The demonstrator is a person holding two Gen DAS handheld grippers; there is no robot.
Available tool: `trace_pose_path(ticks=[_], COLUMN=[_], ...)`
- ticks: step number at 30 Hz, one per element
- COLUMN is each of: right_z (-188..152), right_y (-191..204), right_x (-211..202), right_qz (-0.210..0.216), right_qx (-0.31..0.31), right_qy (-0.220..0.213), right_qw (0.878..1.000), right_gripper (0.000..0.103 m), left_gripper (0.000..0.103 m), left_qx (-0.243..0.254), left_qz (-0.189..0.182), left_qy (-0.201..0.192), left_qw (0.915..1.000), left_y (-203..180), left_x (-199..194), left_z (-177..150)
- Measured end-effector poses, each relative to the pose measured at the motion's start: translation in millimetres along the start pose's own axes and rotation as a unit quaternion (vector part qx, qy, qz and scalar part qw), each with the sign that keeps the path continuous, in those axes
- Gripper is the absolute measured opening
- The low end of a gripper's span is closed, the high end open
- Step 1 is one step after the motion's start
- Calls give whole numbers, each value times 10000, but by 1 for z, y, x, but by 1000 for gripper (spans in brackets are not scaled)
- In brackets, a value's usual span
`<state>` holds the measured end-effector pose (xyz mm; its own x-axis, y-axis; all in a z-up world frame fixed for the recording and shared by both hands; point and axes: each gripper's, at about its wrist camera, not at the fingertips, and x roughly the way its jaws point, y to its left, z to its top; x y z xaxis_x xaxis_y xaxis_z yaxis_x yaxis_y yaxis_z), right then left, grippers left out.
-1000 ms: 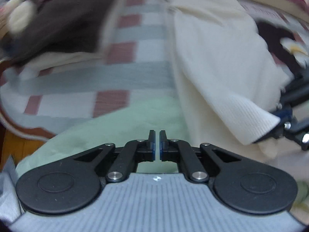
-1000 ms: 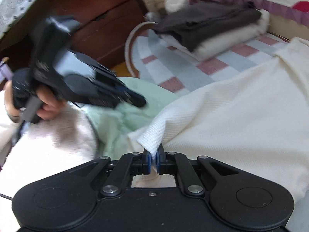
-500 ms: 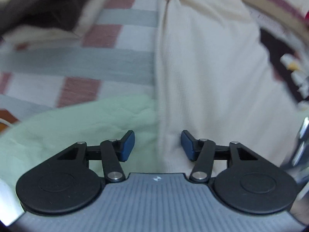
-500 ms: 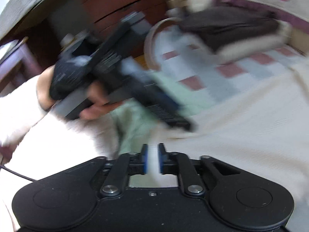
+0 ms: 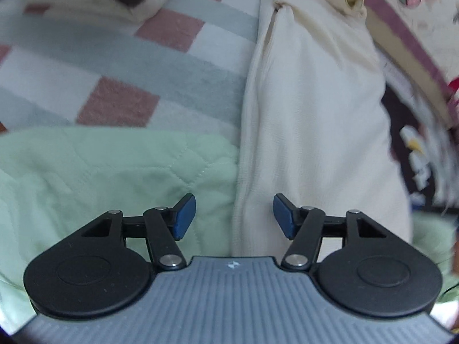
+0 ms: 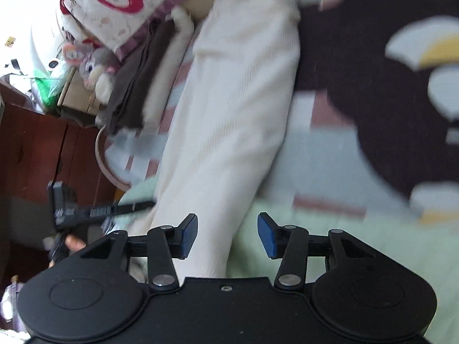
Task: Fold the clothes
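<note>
Right gripper (image 6: 227,235) has let go of cream garment (image 5: 309,114) | both grippers gape, left gripper (image 5: 234,216) too | garment lies lengthwise on bed (image 5: 114,66) | pinch hem corners evenly

Dark patterned cloth (image 6: 373,86) blurred, cut off rightward.

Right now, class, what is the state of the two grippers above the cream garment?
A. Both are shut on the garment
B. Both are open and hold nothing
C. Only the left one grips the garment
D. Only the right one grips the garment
B: the left gripper and the right gripper each show blue pads spread apart, with the cream garment lying loose between them.
</note>
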<state>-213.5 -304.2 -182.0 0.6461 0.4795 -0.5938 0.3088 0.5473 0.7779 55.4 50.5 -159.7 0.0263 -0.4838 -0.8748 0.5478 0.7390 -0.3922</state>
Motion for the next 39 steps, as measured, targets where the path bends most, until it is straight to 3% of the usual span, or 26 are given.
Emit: trace_pose_path(ticks=[2, 5, 6, 7, 8, 10, 12, 16, 19, 22, 25, 29, 31, 32, 33, 36, 39], right_z=[-8, -12, -13, -16, -22, -31, -28, -31, -37, -41, -36, -35, -35, -35, -33, -23, -12], right_y=[4, 8, 8, 15, 27, 47, 43, 23, 17, 11, 3, -4, -4, -3, -2, -5, -4], right_x=[8, 24, 29, 28, 19, 0, -20, -26, -16, -8, -8, -10, -6, -3, 0, 7, 17], right_qz=[121, 56, 133, 347, 725, 1286, 1156, 405, 38, -289, -248, -110, -9, 45, 108, 290, 314], right_qx=[-22, -147, -178, -381, -792, -1373, -1168, -1051, -1003, -961, -812, -614, -471, -390, -295, 6, 13], right_qy=[267, 470, 520, 508, 421, 267, 188, 281, 393, 502, 535, 482, 425, 393, 354, 212, 109], right_qw=[9996, 9988, 9984, 9974, 9933, 9818, 9862, 9932, 9942, 9937, 9950, 9969, 9980, 9985, 9989, 9994, 9994], right_gripper=[57, 59, 50, 19, 12, 13, 12, 12, 12, 12, 14, 18, 28, 41, 49, 55, 54], left_gripper=[59, 59, 61, 61, 59, 53, 41, 43, 43, 49, 57, 57, 50, 41, 26, 14, 14], left_qx=[-82, -193, -177, -148, -86, 166, 406, 673, 554, 333, 65, 57, 182, 318, 432, 602, 577], left_qz=[-214, -231, -231, -237, -259, -265, -72, 217, 138, -70, -347, -657, -884, -939, -918, -809, -752], left_qy=[27, 110, 113, 108, 84, 33, -4, -130, -133, -100, 16, 200, 190, 159, 144, 53, -49], left_qw=[9997, 9995, 9995, 9996, 9996, 9995, 9991, 9974, 9983, 9994, 9994, 9976, 9957, 9949, 9947, 9949, 9955], left_y=[3, 6, 5, 4, 3, -3, -11, -21, -15, -6, 0, -6, -12, -17, -22, -29, -30], left_x=[2, 7, 8, 9, 8, 6, 6, 4, 1, 1, 9, 21, 24, 25, 26, 25, 20], left_z=[-2, -2, -3, -3, -4, -7, -9, -8, -7, -2, 2, 3, 2, 1, 1, -1, -1])
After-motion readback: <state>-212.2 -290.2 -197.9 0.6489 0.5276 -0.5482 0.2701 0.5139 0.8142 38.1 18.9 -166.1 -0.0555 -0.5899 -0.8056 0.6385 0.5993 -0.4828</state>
